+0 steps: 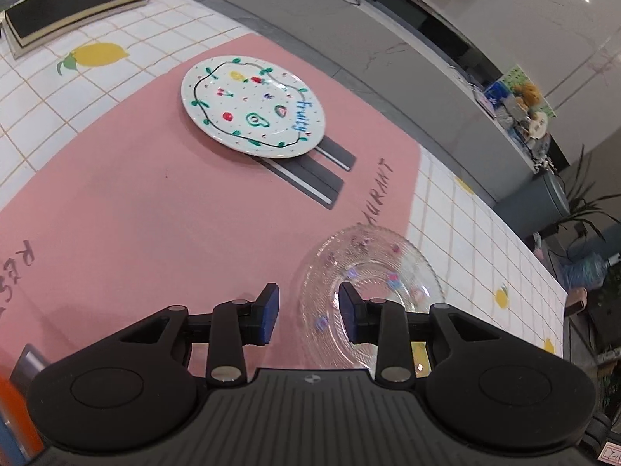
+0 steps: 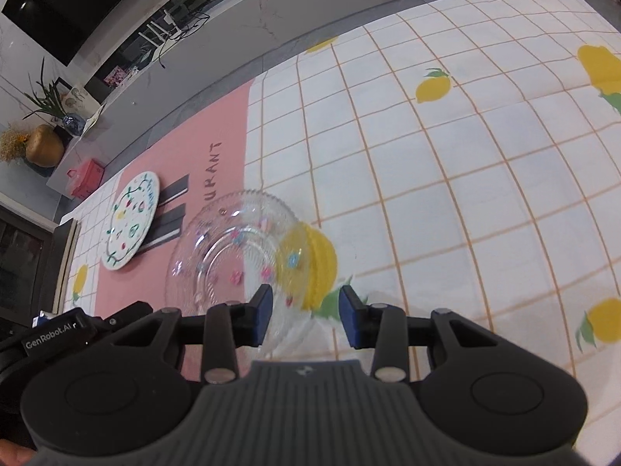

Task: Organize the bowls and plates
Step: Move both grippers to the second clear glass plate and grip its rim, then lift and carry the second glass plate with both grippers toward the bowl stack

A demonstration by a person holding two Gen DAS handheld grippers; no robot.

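Two dishes: both sit apart on the bench (image 2: 446,163), nothing stacked yet.
White plate (image 1: 252,106): painted w/ fruit, flat on the pink mat (image 1: 136,202), partly covering grey stripes printed on the mat.
Glass plate (image 1: 372,295): clear, ribbed, tiny flower dots; straddles the mat edge & the lemon-print cloth (image 2: 465,136), well apart from the white plate.
Left tool (image 1: 308,312): jaws apart, empty; right-hand pad looks over the glass plate's near rim, contact can't tell.
Right tool (image 2: 304,316): jaws apart, empty; hovers at the glass plate's near rim, by a lemon print.
Bowls: none seen in either view.
Progress: early, my read; no dish gripped or stacked.
Left to do: likely grip the glass plate's rim, carry it over, set it on/by the white plate.
Side item: dark book (image 1: 73,4) at far corner.
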